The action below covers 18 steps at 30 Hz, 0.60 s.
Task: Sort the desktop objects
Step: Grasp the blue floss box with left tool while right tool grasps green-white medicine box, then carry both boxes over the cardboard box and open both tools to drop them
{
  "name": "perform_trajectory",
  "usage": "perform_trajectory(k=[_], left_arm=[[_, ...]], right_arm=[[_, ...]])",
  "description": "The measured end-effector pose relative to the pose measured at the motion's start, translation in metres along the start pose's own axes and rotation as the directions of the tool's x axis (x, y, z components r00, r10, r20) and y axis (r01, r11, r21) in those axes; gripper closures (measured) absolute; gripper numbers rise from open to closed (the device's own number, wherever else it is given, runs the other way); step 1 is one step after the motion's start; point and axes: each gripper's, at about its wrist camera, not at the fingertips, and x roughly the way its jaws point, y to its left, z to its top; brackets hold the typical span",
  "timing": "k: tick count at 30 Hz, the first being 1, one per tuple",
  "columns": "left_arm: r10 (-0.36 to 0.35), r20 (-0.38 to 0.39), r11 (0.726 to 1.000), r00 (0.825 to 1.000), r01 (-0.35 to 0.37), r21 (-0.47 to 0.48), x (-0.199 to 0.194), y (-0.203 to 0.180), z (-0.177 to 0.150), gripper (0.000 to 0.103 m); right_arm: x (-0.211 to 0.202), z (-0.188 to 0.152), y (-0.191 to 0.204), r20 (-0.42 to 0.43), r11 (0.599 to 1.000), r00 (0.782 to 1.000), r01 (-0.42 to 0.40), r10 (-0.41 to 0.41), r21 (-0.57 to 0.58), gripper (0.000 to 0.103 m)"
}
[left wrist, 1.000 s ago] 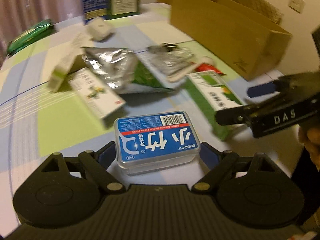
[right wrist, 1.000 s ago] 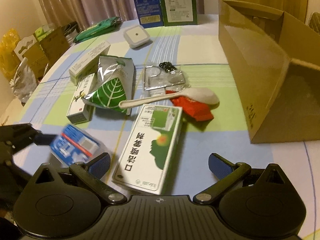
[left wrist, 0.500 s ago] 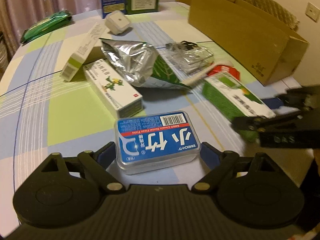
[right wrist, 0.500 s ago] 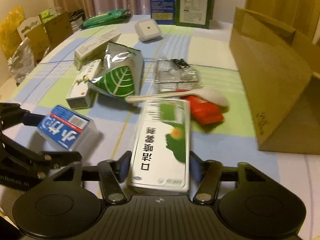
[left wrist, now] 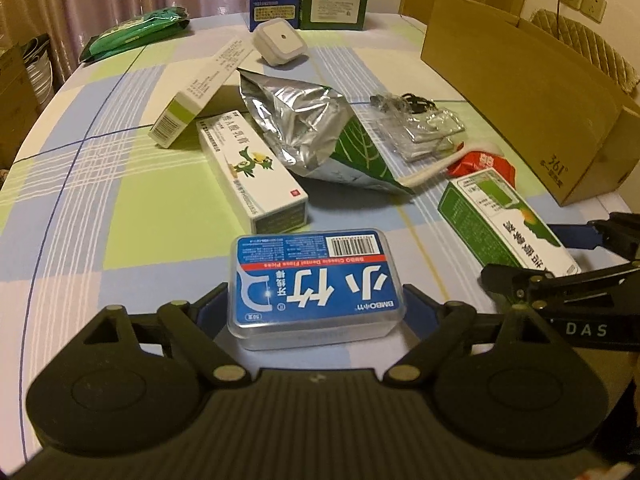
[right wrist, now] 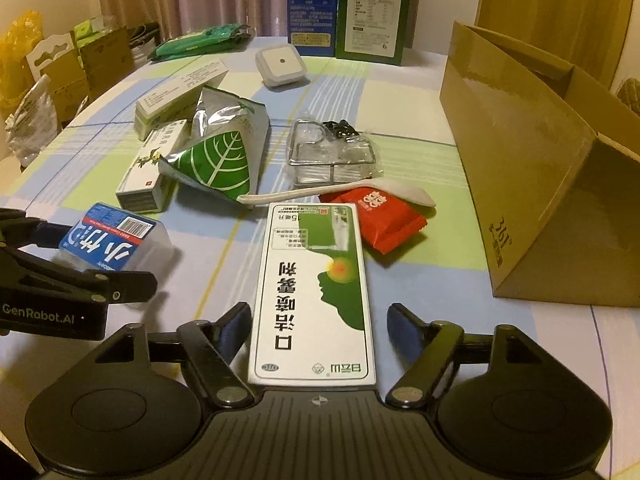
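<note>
Two boxes are sitting between my jaws. The floss pick box is lying near on the table as my left gripper is closing on it, pads touching its sides. My right gripper, briefly clamped, is opening around the green spray box, pads just clear. Neither is lifted yet; the cardboard box is waiting far right.

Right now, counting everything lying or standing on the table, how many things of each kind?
Small flat cartons: 3, spray carton, ointment carton, white-green carton
Tall upright cartons: 2, blue carton, green carton
Packets: 4, foil pouch, red sachet, green pack, clear bag
Floss case: 1
Spoon: 1
White square gadget: 1
Cardboard box: 1
Total: 13
</note>
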Motion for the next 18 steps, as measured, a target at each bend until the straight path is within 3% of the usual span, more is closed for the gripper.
perform_trajectory(k=[7, 8, 9, 10, 18], left_arm=[[0.001, 0.016, 1.0, 1.0, -0.001, 0.006, -0.005, -0.002, 0.001, 0.018], [-0.001, 0.019, 1.0, 1.0, 0.0, 0.007, -0.005, -0.002, 0.002, 0.018], [-0.002, 0.023, 1.0, 1.0, 0.001, 0.01, -0.006, -0.003, 0.002, 0.018], [-0.002, 0.027, 1.0, 1.0, 0.002, 0.013, -0.007, -0.003, 0.003, 0.018], [0.008, 0.064, 0.999, 0.998, -0.012, 0.053, -0.022, -0.01, 0.002, 0.018]], right_arm=[[0.004, 0.001, 0.0, 0.01, 1.0, 1.0, -0.006, 0.006, 0.007, 0.03], [0.005, 0.001, -0.001, 0.012, 1.0, 1.0, -0.001, 0.001, 0.008, 0.034], [0.006, 0.001, -0.001, 0.01, 1.0, 1.0, -0.001, 0.001, 0.008, 0.048], [0.005, 0.001, -0.002, 0.016, 1.0, 1.0, -0.011, 0.01, 0.011, 0.049], [-0.014, -0.001, 0.008, 0.052, 0.999, 0.998, -0.015, 0.016, -0.028, 0.05]])
